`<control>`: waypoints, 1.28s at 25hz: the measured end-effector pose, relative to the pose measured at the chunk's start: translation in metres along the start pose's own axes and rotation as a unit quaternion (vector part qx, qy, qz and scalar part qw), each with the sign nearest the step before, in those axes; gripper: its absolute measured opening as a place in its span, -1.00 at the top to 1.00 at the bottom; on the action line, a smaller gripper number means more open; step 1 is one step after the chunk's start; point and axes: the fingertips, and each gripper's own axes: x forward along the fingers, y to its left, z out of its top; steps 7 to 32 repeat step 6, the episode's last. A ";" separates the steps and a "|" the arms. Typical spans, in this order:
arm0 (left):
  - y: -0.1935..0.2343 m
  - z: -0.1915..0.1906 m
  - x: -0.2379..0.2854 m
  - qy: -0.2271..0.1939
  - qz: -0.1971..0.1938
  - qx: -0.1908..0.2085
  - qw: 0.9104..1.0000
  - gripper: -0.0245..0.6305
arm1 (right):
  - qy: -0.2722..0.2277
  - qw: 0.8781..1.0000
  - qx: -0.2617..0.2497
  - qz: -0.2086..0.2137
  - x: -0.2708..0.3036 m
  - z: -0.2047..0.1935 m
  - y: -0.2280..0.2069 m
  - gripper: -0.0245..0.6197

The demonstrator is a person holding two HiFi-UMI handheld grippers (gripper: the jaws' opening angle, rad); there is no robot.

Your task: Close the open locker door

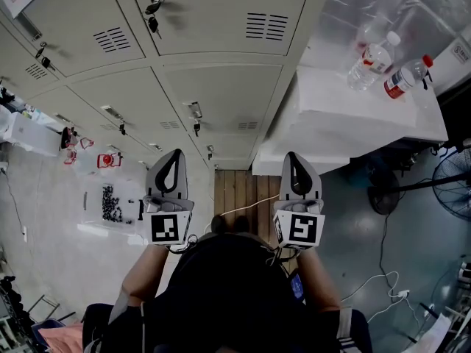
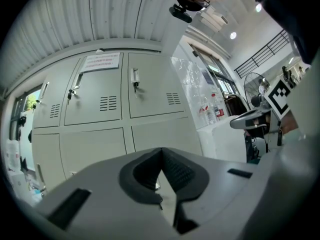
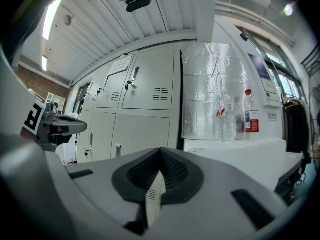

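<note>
Both grippers level before the locker bank – jaws together, nothing held

The left gripper (image 1: 173,158) and right gripper (image 1: 294,158) point at the grey lockers (image 1: 221,87), well apart from them. The doors facing them lie flush – which one stands open cannot be told. Two bottles (image 1: 374,61) stand on the white table (image 1: 331,116) to the right.

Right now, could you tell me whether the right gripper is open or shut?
Shut. The right gripper has its tips together, nothing between them.
</note>
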 end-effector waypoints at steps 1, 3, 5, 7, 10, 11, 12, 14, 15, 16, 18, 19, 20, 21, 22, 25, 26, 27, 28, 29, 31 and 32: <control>0.000 0.000 0.000 0.001 0.000 0.000 1.000 0.92 | 0.001 1.000 0.000 -0.001 0.000 0.000 0.000 0.93; -0.001 0.000 0.000 0.002 0.000 0.000 1.000 0.92 | 0.002 1.000 -0.002 -0.002 -0.001 0.000 -0.002 0.93; -0.002 0.000 0.000 0.002 0.001 0.000 1.000 0.92 | 0.003 1.000 -0.004 -0.002 -0.002 0.000 -0.002 0.93; -0.003 0.000 -0.001 0.002 0.001 0.001 1.000 0.92 | 0.003 1.000 -0.005 -0.002 -0.002 0.000 -0.003 0.93; -0.003 0.000 -0.001 0.002 0.001 0.001 1.000 0.92 | 0.003 1.000 -0.005 -0.002 -0.002 0.000 -0.003 0.93; -0.003 0.000 -0.001 0.002 0.001 0.001 1.000 0.92 | 0.003 1.000 -0.005 -0.002 -0.002 0.000 -0.003 0.93; -0.003 0.000 -0.001 0.002 0.001 0.001 1.000 0.92 | 0.003 1.000 -0.005 -0.002 -0.002 0.000 -0.003 0.93; -0.003 0.000 -0.001 0.002 0.001 0.001 1.000 0.92 | 0.003 1.000 -0.005 -0.002 -0.002 0.000 -0.003 0.93; -0.003 0.000 -0.001 0.002 0.001 0.001 1.000 0.92 | 0.003 1.000 -0.005 -0.002 -0.002 0.000 -0.003 0.93; -0.003 0.000 -0.001 0.002 0.001 0.001 1.000 0.92 | 0.003 1.000 -0.005 -0.002 -0.002 0.000 -0.003 0.93; -0.003 0.000 -0.001 0.002 0.001 0.001 1.000 0.92 | 0.003 1.000 -0.005 -0.002 -0.002 0.000 -0.003 0.93; -0.003 0.000 -0.001 0.002 0.001 0.001 1.000 0.92 | 0.003 1.000 -0.005 -0.002 -0.002 0.000 -0.003 0.93; -0.003 0.000 -0.001 0.002 0.001 0.001 1.000 0.92 | 0.003 1.000 -0.005 -0.002 -0.002 0.000 -0.003 0.93; -0.003 0.000 -0.001 0.002 0.001 0.001 1.000 0.92 | 0.003 1.000 -0.005 -0.002 -0.002 0.000 -0.003 0.93; -0.003 0.000 -0.001 0.002 0.001 0.001 1.000 0.92 | 0.003 1.000 -0.005 -0.002 -0.002 0.000 -0.003 0.93; -0.003 0.000 -0.001 0.002 0.001 0.001 1.000 0.92 | 0.003 1.000 -0.005 -0.002 -0.002 0.000 -0.003 0.93; -0.003 0.000 -0.001 0.002 0.001 0.001 1.000 0.92 | 0.003 1.000 -0.005 -0.002 -0.002 0.000 -0.003 0.93; -0.003 0.000 -0.001 0.002 0.001 0.001 1.000 0.92 | 0.003 1.000 -0.005 -0.002 -0.002 0.000 -0.003 0.93; -0.003 0.000 -0.001 0.002 0.001 0.001 1.000 0.92 | 0.003 1.000 -0.005 -0.002 -0.002 0.000 -0.003 0.93; -0.003 0.000 -0.001 0.002 0.001 0.001 1.000 0.92 | 0.003 1.000 -0.005 -0.002 -0.002 0.000 -0.003 0.93; -0.003 0.000 -0.001 0.002 0.001 0.001 1.000 0.92 | 0.003 1.000 -0.005 -0.002 -0.002 0.000 -0.003 0.93; -0.003 0.000 -0.001 0.002 0.001 0.001 1.000 0.92 | 0.003 1.000 -0.005 -0.002 -0.002 0.000 -0.003 0.93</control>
